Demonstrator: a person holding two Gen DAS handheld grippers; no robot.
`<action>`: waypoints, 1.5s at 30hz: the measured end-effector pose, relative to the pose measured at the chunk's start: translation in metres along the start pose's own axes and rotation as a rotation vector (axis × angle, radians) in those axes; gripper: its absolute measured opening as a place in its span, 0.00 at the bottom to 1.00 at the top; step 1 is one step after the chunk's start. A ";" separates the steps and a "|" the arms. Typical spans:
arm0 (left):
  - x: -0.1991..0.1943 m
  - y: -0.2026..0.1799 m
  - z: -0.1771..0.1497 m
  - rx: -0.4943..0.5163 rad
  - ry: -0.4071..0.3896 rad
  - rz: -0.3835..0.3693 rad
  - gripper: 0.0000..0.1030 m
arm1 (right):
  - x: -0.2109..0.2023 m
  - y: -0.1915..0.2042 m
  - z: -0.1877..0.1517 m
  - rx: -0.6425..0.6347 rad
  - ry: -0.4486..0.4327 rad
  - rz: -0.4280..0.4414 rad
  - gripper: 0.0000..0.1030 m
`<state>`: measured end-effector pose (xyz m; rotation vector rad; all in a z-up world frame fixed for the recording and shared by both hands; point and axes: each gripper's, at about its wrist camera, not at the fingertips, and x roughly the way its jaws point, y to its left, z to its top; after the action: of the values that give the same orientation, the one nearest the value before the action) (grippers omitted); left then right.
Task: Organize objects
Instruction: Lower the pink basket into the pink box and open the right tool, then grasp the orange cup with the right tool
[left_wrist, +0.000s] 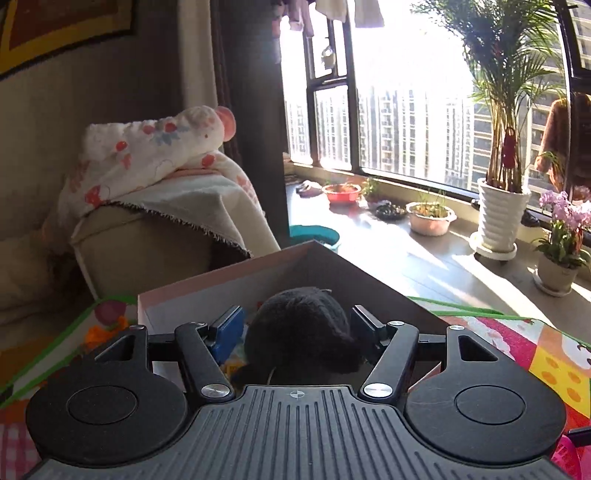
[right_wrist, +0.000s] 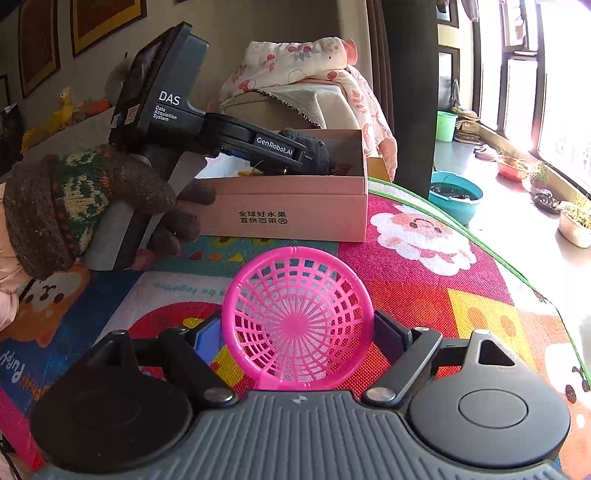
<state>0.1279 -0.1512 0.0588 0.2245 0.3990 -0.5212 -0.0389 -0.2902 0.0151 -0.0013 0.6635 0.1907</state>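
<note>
My left gripper (left_wrist: 297, 325) holds a black knitted item (left_wrist: 301, 326) between its fingers over the open pink cardboard box (left_wrist: 221, 277); in the right wrist view the same gripper (right_wrist: 291, 155) reaches into the box (right_wrist: 291, 218) with the black item (right_wrist: 314, 149). My right gripper (right_wrist: 297, 328) is shut on a pink plastic mesh basket (right_wrist: 297, 317), held just above the colourful play mat (right_wrist: 424, 280) in front of the box.
A sofa arm draped with a floral blanket (left_wrist: 155, 162) stands behind the box. A teal basin (right_wrist: 456, 197) sits on the floor beside the mat. Potted plants (left_wrist: 502, 218) line the window sill. My gloved hand (right_wrist: 88, 206) grips the left tool.
</note>
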 end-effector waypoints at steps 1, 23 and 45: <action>-0.007 0.000 0.002 0.015 -0.013 -0.011 0.67 | 0.001 0.001 -0.001 -0.011 0.001 -0.007 0.82; -0.144 0.135 -0.083 -0.508 0.059 0.005 0.67 | 0.006 0.034 0.201 -0.076 -0.200 -0.006 0.80; -0.138 0.198 -0.153 -0.714 -0.055 0.102 0.60 | 0.260 0.170 0.275 -0.177 0.204 -0.096 0.97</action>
<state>0.0742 0.1231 0.0007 -0.4555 0.4929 -0.2583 0.2999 -0.0602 0.0828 -0.2245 0.8458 0.1577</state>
